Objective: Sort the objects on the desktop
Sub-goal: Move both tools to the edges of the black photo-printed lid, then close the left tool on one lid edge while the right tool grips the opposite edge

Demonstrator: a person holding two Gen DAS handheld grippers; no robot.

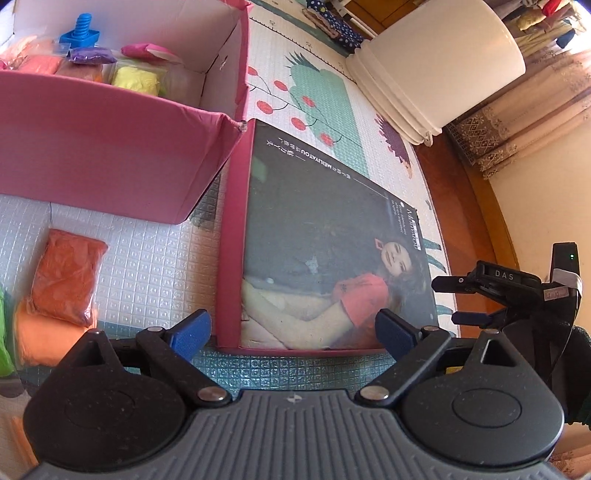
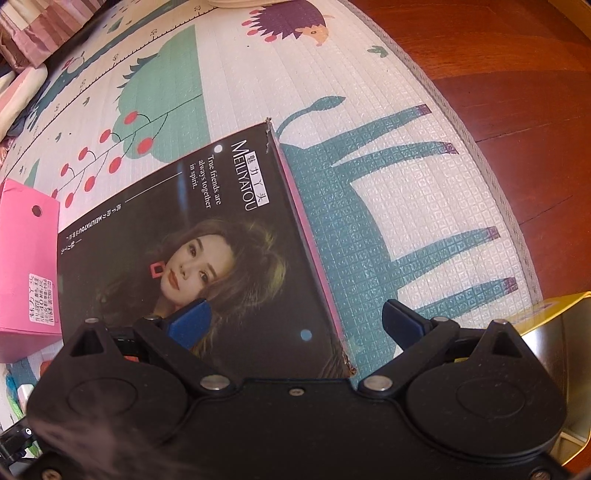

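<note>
A pink open box (image 1: 110,147) holds bagged clay in yellow (image 1: 135,79), purple (image 1: 90,56) and pink, plus a blue plastic tool (image 1: 83,31). Its lid (image 1: 325,236), printed with a woman's photo, lies flat on the play mat beside it. An orange-red clay bag (image 1: 66,277) and a lighter orange bag (image 1: 44,336) lie on the mat left of my left gripper (image 1: 291,332), which is open and empty at the lid's near edge. My right gripper (image 2: 295,325) is open and empty over the lid's (image 2: 192,240) right edge. It also shows in the left wrist view (image 1: 458,299).
A white bucket (image 1: 436,59) stands at the mat's far edge. A green bag (image 1: 3,332) peeks in at far left. A gold-yellow tin (image 2: 554,350) sits at right on the wooden floor (image 2: 517,92). The pink box side (image 2: 26,266) is left of the lid.
</note>
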